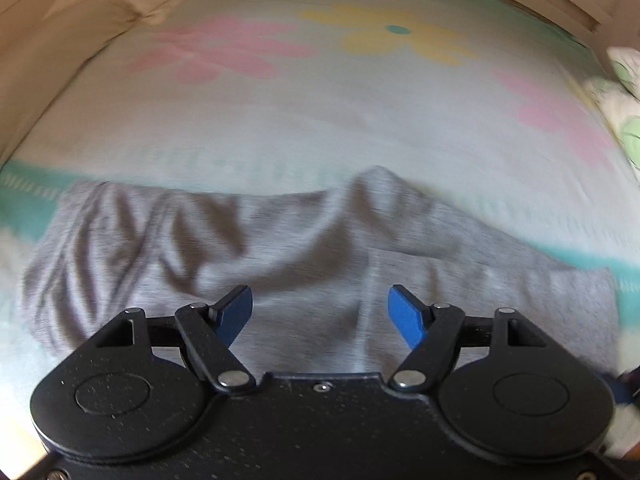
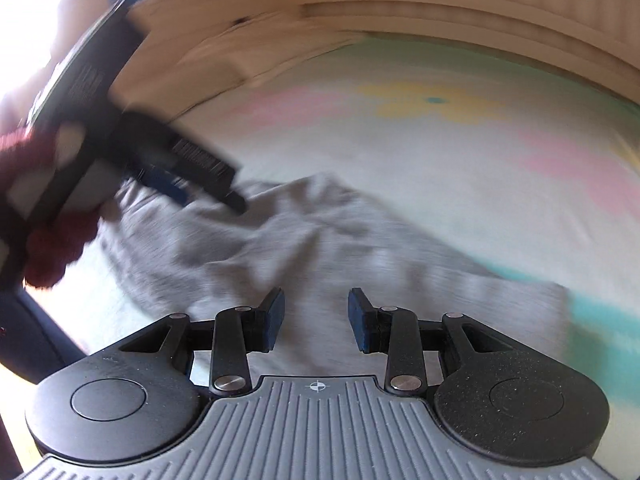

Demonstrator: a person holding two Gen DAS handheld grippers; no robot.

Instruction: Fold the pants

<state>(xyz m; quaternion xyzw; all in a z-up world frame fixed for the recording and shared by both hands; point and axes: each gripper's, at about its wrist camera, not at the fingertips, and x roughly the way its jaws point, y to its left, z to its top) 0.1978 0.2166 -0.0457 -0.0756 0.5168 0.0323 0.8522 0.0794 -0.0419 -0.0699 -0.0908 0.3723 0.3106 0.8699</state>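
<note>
- Across the flowered bed sheet (image 1: 360,120), we are seeing the grey pants (image 1: 280,240) lying rumpled, with folds bunching toward 10 o'clock in the left wrist view and one ridge peaking near 12 o'clock.
- We are holding the left gripper (image 1: 320,312) over the pants with its blue pads (image 1: 406,316) standing wide apart; nothing is sitting between them, only grey cloth showing beneath the gap.
- We are holding the right gripper (image 2: 316,318) above the same cloth, its jaws parted about halfway and gripping nothing.
- At 9 to 10 o'clock in the right wrist view, we are seeing the left gripper from the side, blurred, with a hand in a dark red sleeve (image 2: 52,248) around its handle and its tip just above the pants' upper edge.
- At 12 o'clock in both views, a pale wooden bed frame (image 2: 440,4) is bordering the sheet.
- At 3 o'clock in the left wrist view, a white and green patterned cloth (image 1: 624,92) is lying at the sheet's edge.
</note>
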